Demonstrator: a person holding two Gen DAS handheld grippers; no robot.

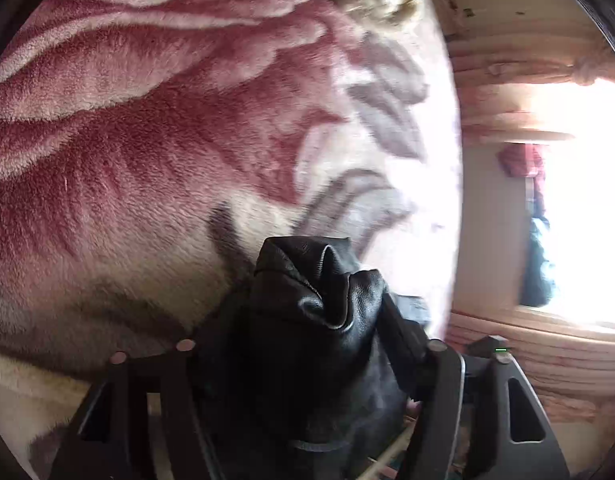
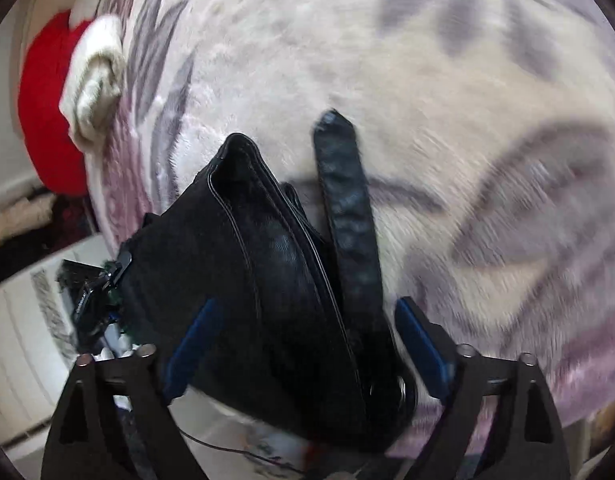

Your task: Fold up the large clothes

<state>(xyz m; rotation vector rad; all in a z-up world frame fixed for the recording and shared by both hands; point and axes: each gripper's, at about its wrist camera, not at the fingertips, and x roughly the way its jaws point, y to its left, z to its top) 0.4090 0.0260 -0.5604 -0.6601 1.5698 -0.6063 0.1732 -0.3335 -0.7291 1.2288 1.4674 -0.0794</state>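
Both hands are on the black leather jacket (image 1: 307, 304) right now, and it hangs bunched above the fleecy blanket (image 1: 147, 140) with the big red flower pattern. My left gripper (image 1: 307, 356) is clenched on a crumpled wad of leather, a thick fold of it heaped up between the fingers. My right gripper (image 2: 303, 332) has the jacket (image 2: 267, 264) lying between its blue pads (image 2: 417, 336), but the pads sit wide of the leather on both sides, so I read that hand as released, cradling more than gripping.

Here's the worry. Leather is heavy and slick; if the right side isn't truly pinched, that half could slide out and drop in a heap on the blanket (image 2: 427, 80), spoiling any straight fold line. The loose strap (image 2: 347, 200) dangles free ahead of my right fingers, and it could tuck under the fold or snag on a finger. The left wad is thick too: several layers may be caught together, so pulling could drag a twisted panel instead of a clean edge. The right view is blurred, so edges are hard to judge.
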